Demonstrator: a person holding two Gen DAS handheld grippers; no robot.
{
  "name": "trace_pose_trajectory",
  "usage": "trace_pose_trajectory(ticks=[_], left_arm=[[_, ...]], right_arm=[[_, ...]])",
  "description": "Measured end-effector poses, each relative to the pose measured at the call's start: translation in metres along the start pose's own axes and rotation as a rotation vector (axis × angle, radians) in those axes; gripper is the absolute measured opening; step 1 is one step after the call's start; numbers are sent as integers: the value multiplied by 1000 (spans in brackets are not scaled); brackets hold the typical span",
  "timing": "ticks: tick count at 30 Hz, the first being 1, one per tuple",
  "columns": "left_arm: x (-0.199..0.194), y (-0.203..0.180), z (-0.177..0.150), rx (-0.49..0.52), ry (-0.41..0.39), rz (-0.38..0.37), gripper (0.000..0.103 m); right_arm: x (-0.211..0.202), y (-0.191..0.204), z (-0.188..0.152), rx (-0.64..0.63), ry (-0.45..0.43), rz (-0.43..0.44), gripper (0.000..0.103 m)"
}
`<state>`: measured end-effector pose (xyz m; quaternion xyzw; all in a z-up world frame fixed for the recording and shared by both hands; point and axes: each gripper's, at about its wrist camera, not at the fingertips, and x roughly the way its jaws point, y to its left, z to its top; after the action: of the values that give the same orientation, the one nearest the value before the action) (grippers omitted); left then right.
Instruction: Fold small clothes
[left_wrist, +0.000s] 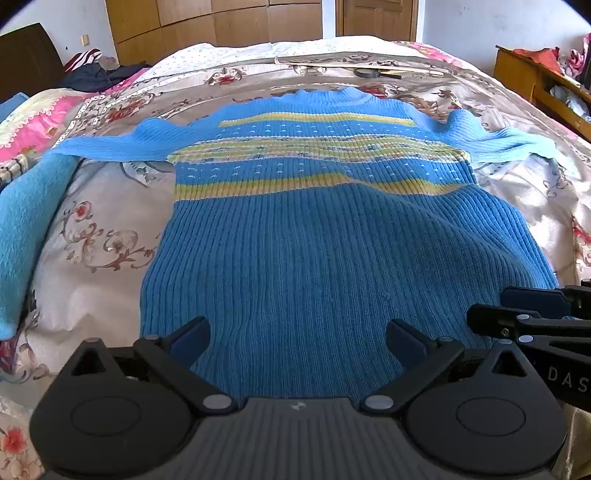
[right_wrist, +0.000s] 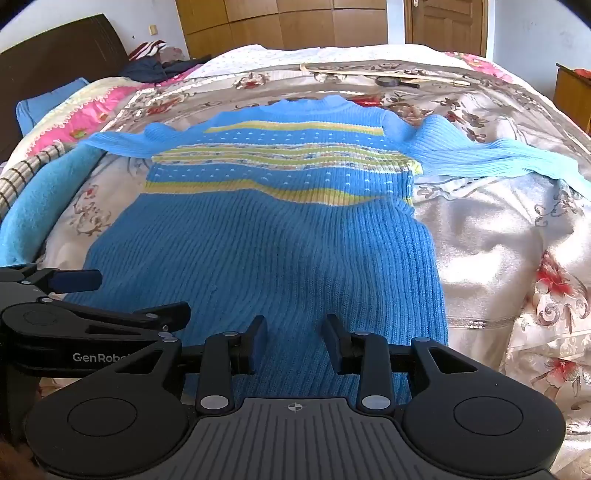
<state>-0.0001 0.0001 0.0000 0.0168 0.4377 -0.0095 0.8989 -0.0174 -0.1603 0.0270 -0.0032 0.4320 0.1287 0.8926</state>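
A blue ribbed knit sweater (left_wrist: 314, 243) with yellow-green stripes lies flat on the bed, sleeves spread left and right, collar at the far end; it also shows in the right wrist view (right_wrist: 280, 240). My left gripper (left_wrist: 297, 338) is wide open over the hem, nothing between its fingers. My right gripper (right_wrist: 295, 341) is open with a narrower gap, just above the hem's right part, and holds nothing. The right gripper shows at the right edge of the left wrist view (left_wrist: 532, 314); the left gripper shows at the left of the right wrist view (right_wrist: 85, 295).
The bed has a floral satin cover (right_wrist: 498, 236). A light blue fleece blanket (left_wrist: 26, 229) lies along the left side. Wooden sticks and a black tape roll (left_wrist: 367, 72) lie beyond the collar. A dark headboard and clothes pile sit at the far left, a wooden cabinet (left_wrist: 535, 77) at the right.
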Motion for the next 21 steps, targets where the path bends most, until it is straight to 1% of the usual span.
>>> trace_pose_trajectory(ticks=[13,15,21], left_arm=[[1,-2,0,5,5,-2,103],[0,-2,-1,5,3,-2,103],[0,-2,-1,7,1,-3,103]], right_arm=[[-2,6,-2,-3,-2,-4,34],[0,0,0,-3,-2,-4,34],[1,3,-2,-5,-4,-7,34]])
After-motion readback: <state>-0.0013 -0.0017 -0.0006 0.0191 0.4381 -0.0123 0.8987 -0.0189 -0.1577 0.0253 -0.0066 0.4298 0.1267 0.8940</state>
